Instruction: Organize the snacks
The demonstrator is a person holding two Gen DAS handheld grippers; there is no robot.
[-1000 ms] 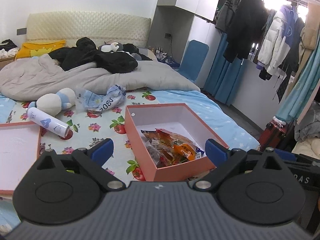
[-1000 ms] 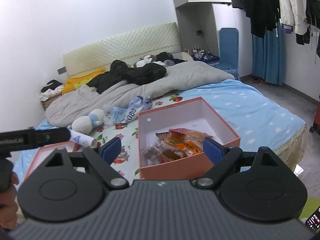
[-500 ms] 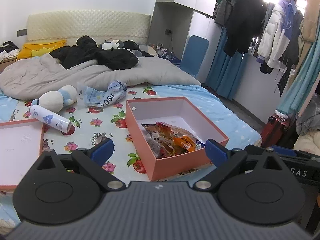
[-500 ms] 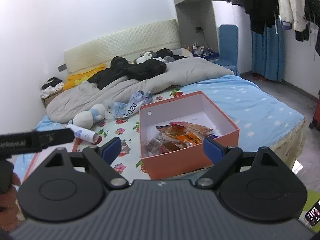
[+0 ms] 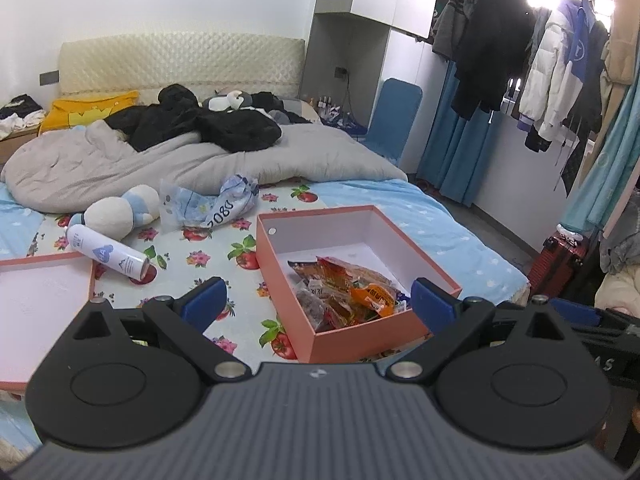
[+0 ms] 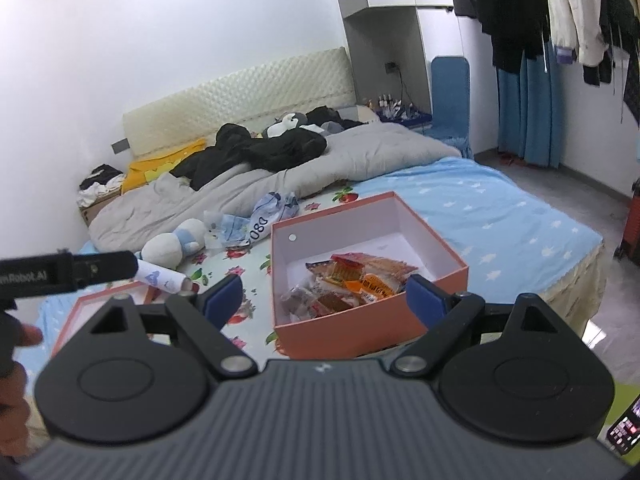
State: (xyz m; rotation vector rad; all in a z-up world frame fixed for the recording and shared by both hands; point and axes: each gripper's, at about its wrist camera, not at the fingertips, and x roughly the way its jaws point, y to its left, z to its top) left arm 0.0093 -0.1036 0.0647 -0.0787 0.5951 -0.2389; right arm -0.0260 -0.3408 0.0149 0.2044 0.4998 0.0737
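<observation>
An open pink box (image 5: 280, 264) (image 6: 440, 240) sits near the foot of the bed. Several snack packets (image 5: 348, 290) (image 6: 352, 280) lie in its near part. Its pink lid (image 5: 36, 304) (image 6: 86, 310) lies upturned to the left. My left gripper (image 5: 318, 302) is open and empty, above and in front of the box. My right gripper (image 6: 324, 296) is open and empty too, at about the same distance from the box. The left gripper's body (image 6: 60, 274) shows at the left edge of the right wrist view.
A white spray can (image 5: 106, 256), a plush toy (image 5: 120, 210) and a crumpled plastic bag (image 5: 212, 204) lie on the flowered sheet behind the lid. A grey duvet (image 5: 180, 164) with black clothes covers the head of the bed. A clothes rack (image 5: 552, 60) and red suitcase (image 5: 560, 256) stand at right.
Both grippers have drawn back and risen a little from the box, which now looks slightly smaller and farther off. Both stay open and empty.
</observation>
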